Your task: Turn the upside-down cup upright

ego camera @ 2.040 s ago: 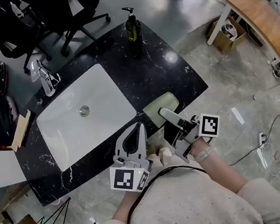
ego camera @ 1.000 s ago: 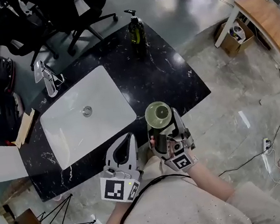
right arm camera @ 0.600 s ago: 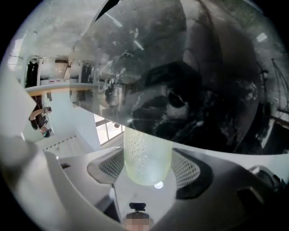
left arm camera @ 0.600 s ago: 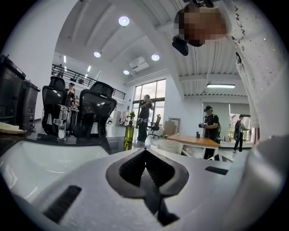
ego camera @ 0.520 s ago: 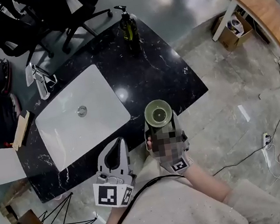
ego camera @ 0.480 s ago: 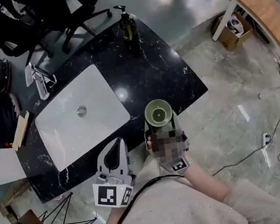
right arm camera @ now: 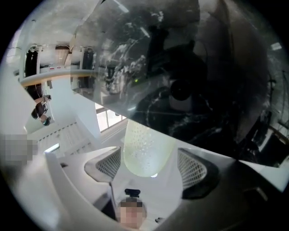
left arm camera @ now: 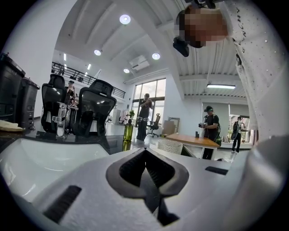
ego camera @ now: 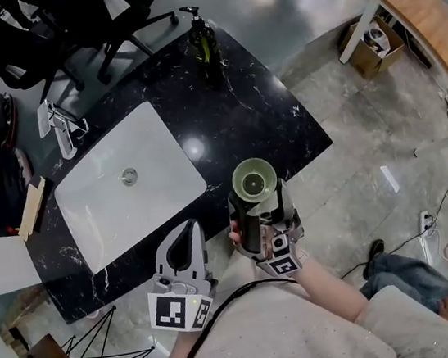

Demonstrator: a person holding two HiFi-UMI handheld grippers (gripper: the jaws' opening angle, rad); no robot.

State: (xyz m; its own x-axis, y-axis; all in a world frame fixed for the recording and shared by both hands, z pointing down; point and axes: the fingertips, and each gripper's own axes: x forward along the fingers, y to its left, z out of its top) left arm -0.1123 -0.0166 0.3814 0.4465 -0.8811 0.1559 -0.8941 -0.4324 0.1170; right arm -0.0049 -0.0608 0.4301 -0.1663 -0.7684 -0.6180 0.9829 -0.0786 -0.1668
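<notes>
The pale green cup point(ego camera: 254, 182) stands upright, mouth up, at the front right edge of the black marble counter point(ego camera: 257, 120). My right gripper point(ego camera: 261, 208) reaches up around its lower body from the counter's edge. In the right gripper view the dimpled cup point(right arm camera: 146, 146) sits between the two ribbed pads point(right arm camera: 109, 164). The right gripper point(right arm camera: 149, 168) is opening its jaws, and thin gaps show beside the cup. My left gripper point(ego camera: 189, 225) hovers at the counter's front edge left of the cup. The left gripper point(left arm camera: 144, 151) is shut on nothing.
A white sink point(ego camera: 104, 211) with a faucet point(ego camera: 55, 123) fills the counter's left half. A green soap bottle point(ego camera: 203, 40) stands at the far corner. Office chairs point(ego camera: 61, 23) lie beyond, a wooden desk point(ego camera: 426, 30) at the right, a person's leg point(ego camera: 403, 277) low right.
Two seconds ago the cup lay tilted on its side in my right gripper; now it stands mouth up. The left gripper has stayed in place. A leg has come in at the lower right.
</notes>
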